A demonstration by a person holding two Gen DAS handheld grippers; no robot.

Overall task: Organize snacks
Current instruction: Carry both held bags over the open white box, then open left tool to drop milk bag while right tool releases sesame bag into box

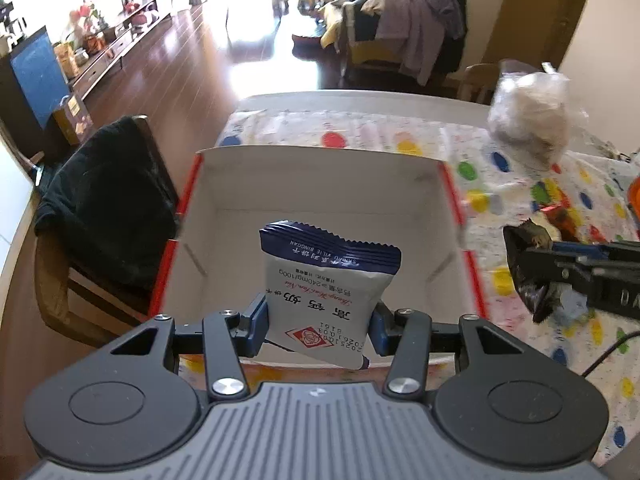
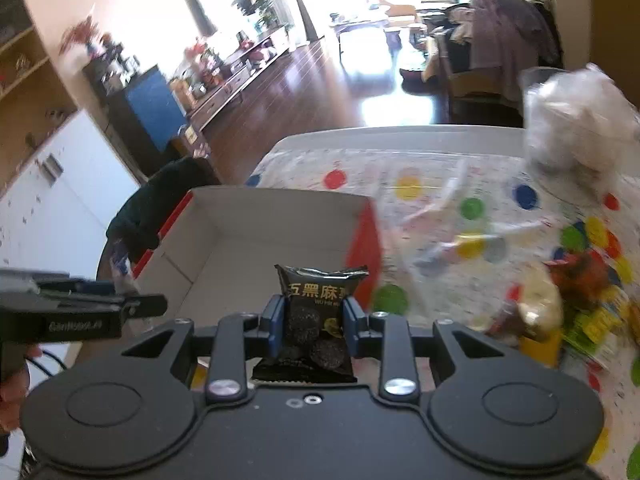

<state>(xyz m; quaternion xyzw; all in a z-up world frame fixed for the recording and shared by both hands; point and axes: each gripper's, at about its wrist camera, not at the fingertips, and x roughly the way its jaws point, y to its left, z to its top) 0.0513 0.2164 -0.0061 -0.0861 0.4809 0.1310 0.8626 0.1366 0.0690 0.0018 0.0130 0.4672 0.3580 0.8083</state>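
Observation:
My left gripper [image 1: 318, 318] is shut on a white and blue biscuit packet [image 1: 326, 288], held upright over the open white box with red sides [image 1: 320, 184]. My right gripper [image 2: 314, 322] is shut on a black sesame snack packet [image 2: 316, 312], near the box's [image 2: 260, 216] right front corner. In the left wrist view the right gripper [image 1: 532, 272] comes in from the right with its dark packet, beside the box. The left gripper [image 2: 120, 300] shows at the left edge of the right wrist view. The box floor looks bare.
The table carries a white cloth with coloured dots [image 1: 500, 184]. A clear plastic bag of pale contents [image 1: 532, 120] sits at the back right. Several loose snacks [image 2: 560, 292] lie right of the box. A chair draped in black cloth [image 1: 104, 208] stands left of the table.

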